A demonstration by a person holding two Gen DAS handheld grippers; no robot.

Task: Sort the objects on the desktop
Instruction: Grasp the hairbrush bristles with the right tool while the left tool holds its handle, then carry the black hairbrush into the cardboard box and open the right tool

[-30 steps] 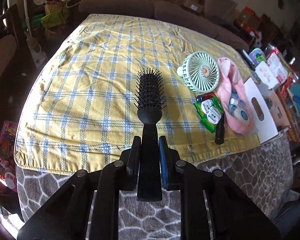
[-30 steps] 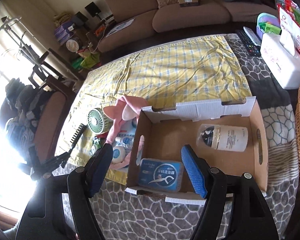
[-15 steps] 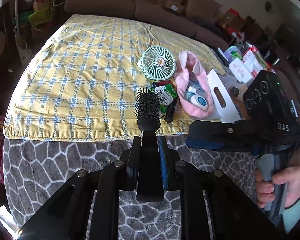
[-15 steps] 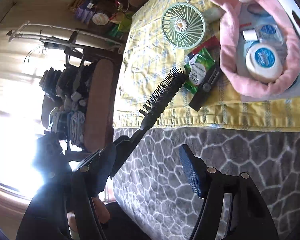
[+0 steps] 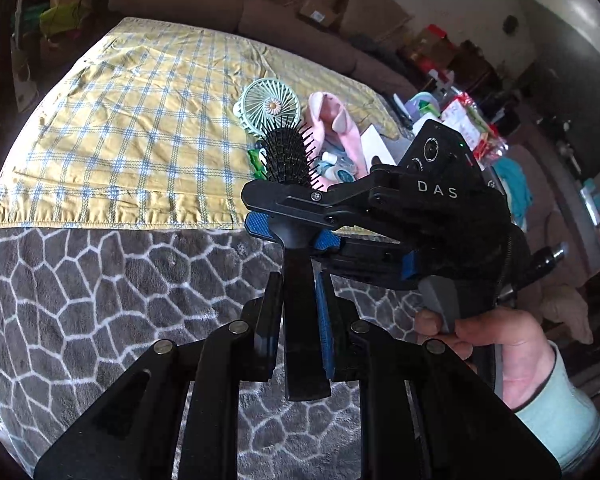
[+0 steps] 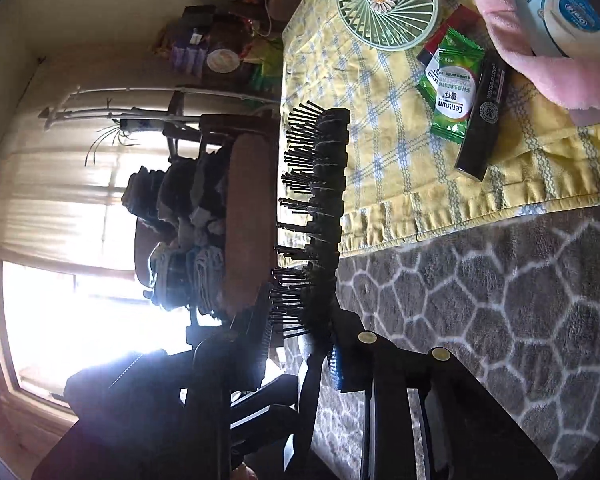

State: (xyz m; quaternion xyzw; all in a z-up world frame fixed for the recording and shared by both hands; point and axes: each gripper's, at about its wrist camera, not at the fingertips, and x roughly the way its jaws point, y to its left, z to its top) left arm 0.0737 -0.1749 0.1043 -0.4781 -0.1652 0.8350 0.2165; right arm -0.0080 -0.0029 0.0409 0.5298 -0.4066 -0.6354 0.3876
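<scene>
The right claw point(image 5: 290, 236) marked "DAS" has closed onto the hairbrush point(image 5: 289, 160); left claw point(image 5: 298, 312) pinches its handle

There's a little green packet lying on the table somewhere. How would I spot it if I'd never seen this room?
Find the yellow checked cloth on the table and go to its near edge, just below the round mint-green fan. The green packet lies flat there, beside a black tube. It is the only bright green wrapper, with a white patch reading "Centrum".
</scene>
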